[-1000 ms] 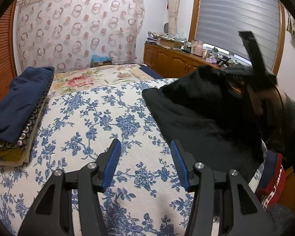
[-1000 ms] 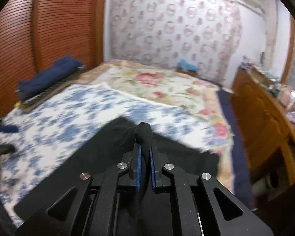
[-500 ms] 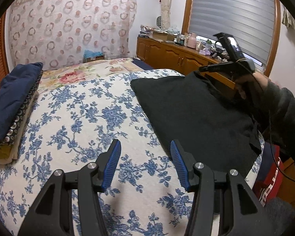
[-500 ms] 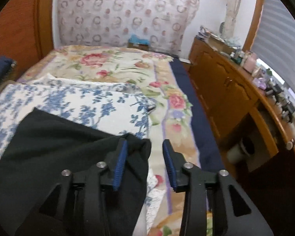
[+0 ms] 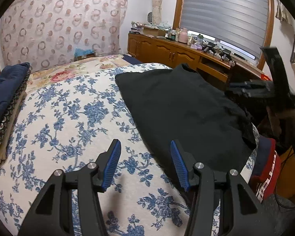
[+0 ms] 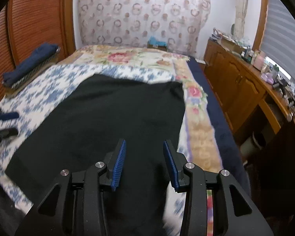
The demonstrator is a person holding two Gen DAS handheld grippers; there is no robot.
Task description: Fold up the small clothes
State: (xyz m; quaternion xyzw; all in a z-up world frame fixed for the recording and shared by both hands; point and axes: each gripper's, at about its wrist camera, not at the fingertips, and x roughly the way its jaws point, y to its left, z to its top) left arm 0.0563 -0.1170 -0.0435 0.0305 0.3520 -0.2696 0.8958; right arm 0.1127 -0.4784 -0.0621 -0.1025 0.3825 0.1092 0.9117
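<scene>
A black garment (image 5: pixel 182 108) lies spread flat on the right half of the blue-flowered bedspread (image 5: pixel 68 118), reaching the bed's right edge. My left gripper (image 5: pixel 145 142) hovers open over the bedspread just left of the garment's near edge, with nothing between its fingers. In the right wrist view my right gripper (image 6: pixel 145 141) stands open above the near part of the black garment (image 6: pixel 108 118), its pads apart and not pressing the cloth. At the left edge of that view the left gripper (image 6: pixel 6 123) shows blurred.
A stack of folded clothes (image 5: pixel 4 98) topped by a navy piece sits at the bed's left side. A wooden cabinet (image 5: pixel 177 53) with clutter runs along the window wall on the right. A red and navy cloth (image 5: pixel 265 167) hangs off the bed's near right corner.
My right gripper was shut on a bunched part of the black garment, then opened and let it go, and drew back toward the near edge. The garment now lies flat.
</scene>
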